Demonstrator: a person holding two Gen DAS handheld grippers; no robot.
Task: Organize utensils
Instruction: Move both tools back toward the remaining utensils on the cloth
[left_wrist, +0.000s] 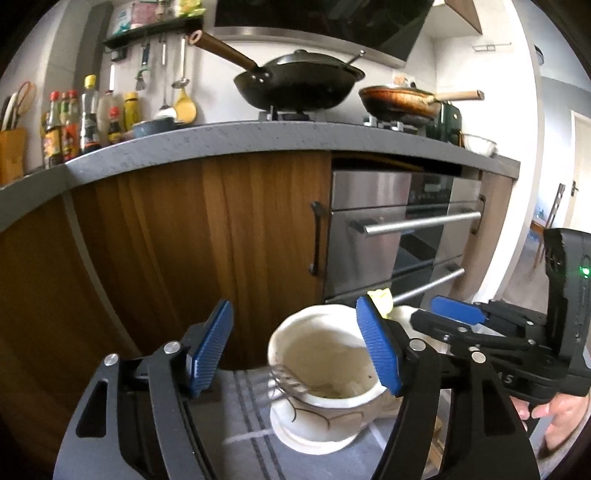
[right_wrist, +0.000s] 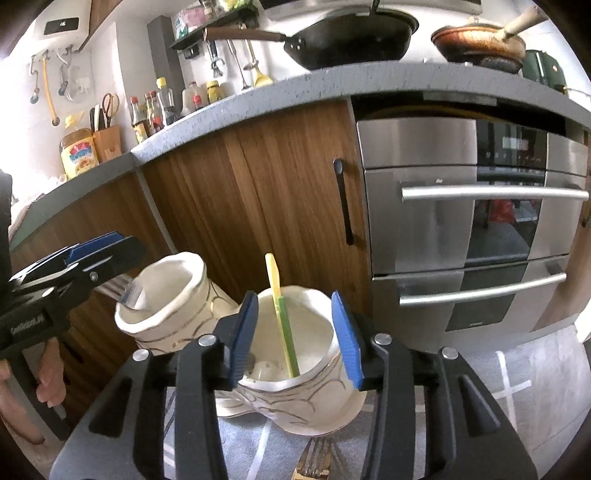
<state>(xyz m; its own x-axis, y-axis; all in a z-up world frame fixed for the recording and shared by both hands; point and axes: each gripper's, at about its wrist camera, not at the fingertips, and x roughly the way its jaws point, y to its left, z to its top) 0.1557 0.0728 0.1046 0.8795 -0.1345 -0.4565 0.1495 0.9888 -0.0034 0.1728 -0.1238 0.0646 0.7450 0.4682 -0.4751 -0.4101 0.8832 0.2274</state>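
Left gripper (left_wrist: 295, 347): jaws spread wide, nothing between the blue pads (left_wrist: 208, 350). It hangs over the near rim of a cream ceramic pot (left_wrist: 325, 373); the right pad overlaps the pot's right rim in the left wrist view, but contact cannot be told. A metal fork (left_wrist: 286, 380) sits blurred at the pot's front lip, tines pointing left over the rim, the handle running down inside. The pot stands on a grey cloth with dark stripes (left_wrist: 251, 424).

Right gripper (right_wrist: 293, 336): jaws also wide, holding nothing. Its pads flank the mouth of a second cream pot (right_wrist: 314, 398), one on each side of the rim. Inside that pot a yellow-green stick (right_wrist: 282, 325) stands upright, leaning slightly, its pale tip rising above the rim. Another fork (right_wrist: 314, 458) lies on the cloth just in front of this pot, at the bottom edge of the right wrist view, partly hidden.

The two pots stand just beside each other; the left one appears tilted in the right wrist view.

Beyond: wooden cabinet doors (right_wrist: 258, 177) with a black handle, a steel oven (right_wrist: 461, 206) to their right, and a grey countertop (left_wrist: 240, 140) above. On the stove a black wok (left_wrist: 295, 83) and a rusty pan (left_wrist: 402, 101). Sauce bottles (left_wrist: 70, 122) line the counter at left.
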